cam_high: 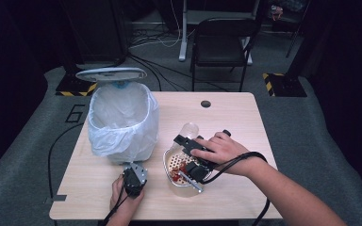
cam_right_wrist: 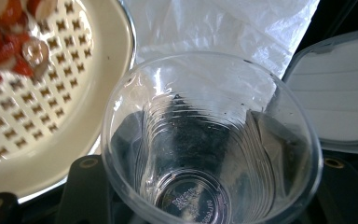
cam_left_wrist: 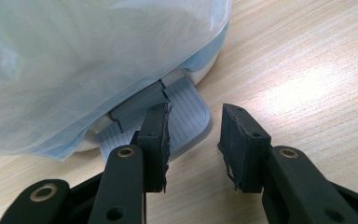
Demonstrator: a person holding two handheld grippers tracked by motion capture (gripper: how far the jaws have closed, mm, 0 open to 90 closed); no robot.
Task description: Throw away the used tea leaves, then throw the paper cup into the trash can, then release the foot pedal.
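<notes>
Right gripper view: right tool (cam_right_wrist: 205, 186) clamps a clear ribbed plastic cup (cam_right_wrist: 209, 140); left tool (cam_left_wrist: 193, 140) gapes over a ridged pedal (cam_left_wrist: 186, 116)

Grey carpet (cam_high: 311, 122), black chair (cam_high: 221, 44) behind table (cam_high: 231, 110).

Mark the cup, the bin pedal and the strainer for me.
cup (cam_right_wrist: 205, 140), right gripper view, on its clear inner wall.
pedal (cam_left_wrist: 186, 109), left gripper view, on its ribbed top.
strainer (cam_high: 172, 162), high view, on its perforated floor left of the red food.
</notes>
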